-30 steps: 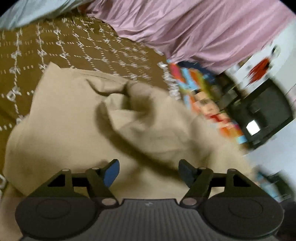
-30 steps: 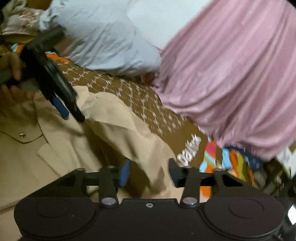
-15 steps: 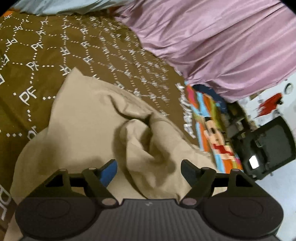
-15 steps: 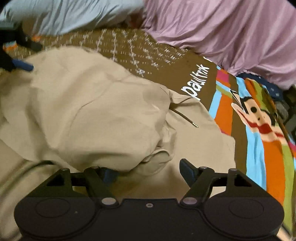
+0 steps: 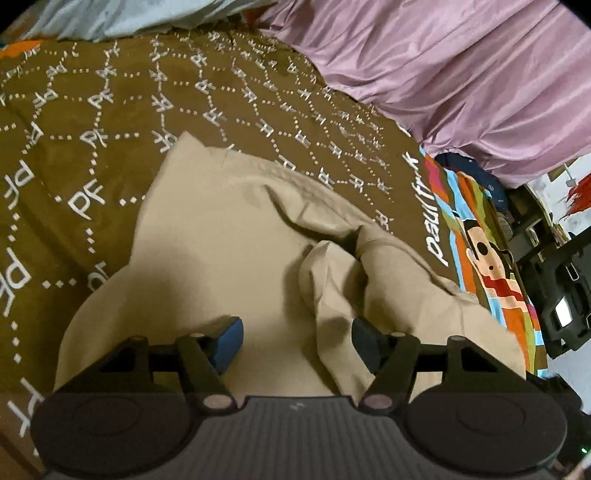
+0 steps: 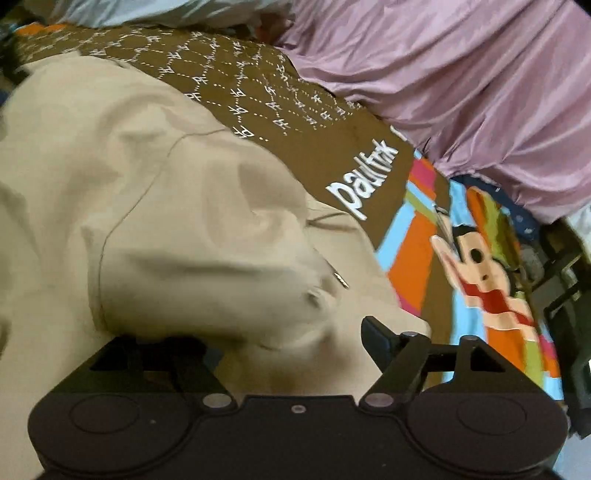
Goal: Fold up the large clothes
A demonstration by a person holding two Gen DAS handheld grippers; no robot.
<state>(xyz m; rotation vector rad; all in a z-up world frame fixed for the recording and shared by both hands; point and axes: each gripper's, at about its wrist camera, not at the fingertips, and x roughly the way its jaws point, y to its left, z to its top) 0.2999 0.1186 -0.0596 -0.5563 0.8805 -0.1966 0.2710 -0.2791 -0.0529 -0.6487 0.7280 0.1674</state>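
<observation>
Lay spread on brown bedspread, landmark for all below: tan garment, plain khaki cloth, matte, heavily rumpled. Covered near part of bedspread, white "PF" lettering showing beyond its far and left edges. From left wrist view: one flat corner pointing away toward far side of bedspread, a deep crease running off it, a bunched ridge of doubled cloth rising at middle right. From right wrist view: same tan garment, puffed into a soft mound, thin stitched seam curving across it, small metal snap or zipper pull glinting on slope facing bedspread's striped edge; which of the two, cannot tell.

Left gripper held low over garment, jaws spread wide, blue pad on one finger, bunched ridge lying between fingers, nothing pinched.

Right gripper close against mound; one finger in plain sight, other buried under a fold of cloth, so wide gap apparent but grip on cloth cannot tell.

Past far side of bedspread: pale blue cloth. Along its right side: pink satin sheet, draped in folds. At near right edge: cartoon monkey print on bright stripes, "paul frank" lettering beside it.
</observation>
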